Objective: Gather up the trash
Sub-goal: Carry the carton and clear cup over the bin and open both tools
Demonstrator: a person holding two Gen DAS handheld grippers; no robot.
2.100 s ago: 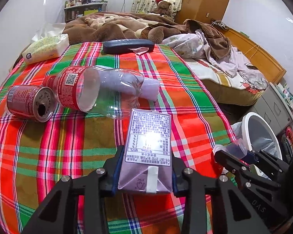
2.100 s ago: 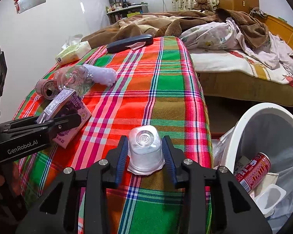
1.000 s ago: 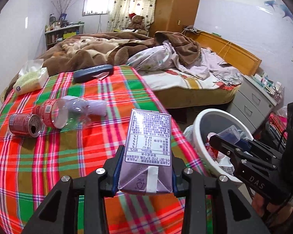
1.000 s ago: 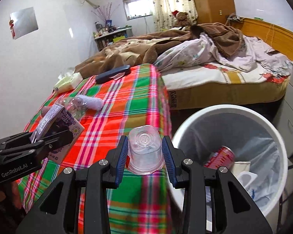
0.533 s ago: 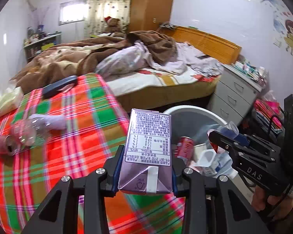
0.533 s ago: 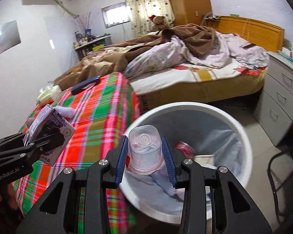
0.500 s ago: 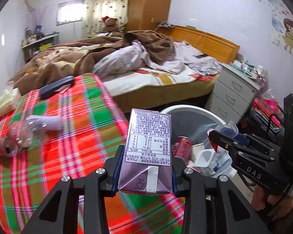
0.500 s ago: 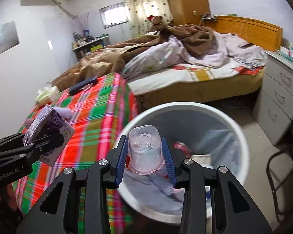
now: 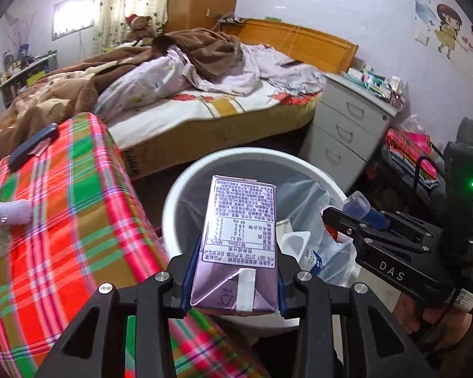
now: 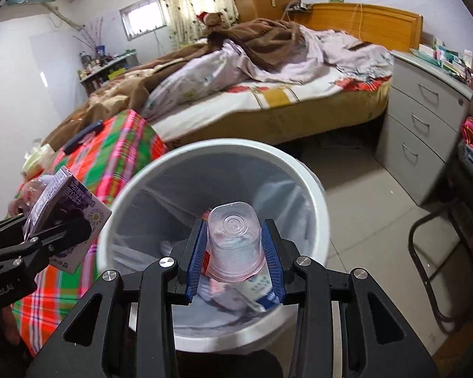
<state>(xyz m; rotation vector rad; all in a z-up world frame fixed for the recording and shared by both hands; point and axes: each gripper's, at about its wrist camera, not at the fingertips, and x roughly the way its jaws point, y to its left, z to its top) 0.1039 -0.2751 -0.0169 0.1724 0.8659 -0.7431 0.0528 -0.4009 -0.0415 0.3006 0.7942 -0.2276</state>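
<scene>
My left gripper (image 9: 233, 278) is shut on a purple drink carton (image 9: 239, 242) and holds it over the near edge of the white trash bin (image 9: 173, 198). My right gripper (image 10: 235, 252) is shut on a clear plastic cup (image 10: 235, 241), upside down, right above the open bin (image 10: 318, 208). Each gripper shows in the other's view: the right gripper (image 9: 340, 217) with the cup at the bin's right, the left gripper (image 10: 44, 236) with the carton (image 10: 69, 201) at the bin's left. Inside the bin lie a white tub (image 9: 296, 242), paper and a plastic liner.
A plaid-covered surface (image 9: 63, 220) stands left of the bin, with a clear bottle (image 9: 3, 220) and a dark remote (image 9: 31, 148) on it. Behind lie an unmade bed (image 9: 205, 94) and a grey drawer unit (image 9: 347, 126). A metal chair frame (image 10: 425, 267) stands at the right.
Both grippers have swung right, away from the plaid surface, until they hang over the bin. The carton and the cup stay gripped. The bin now fills the middle of both views.
</scene>
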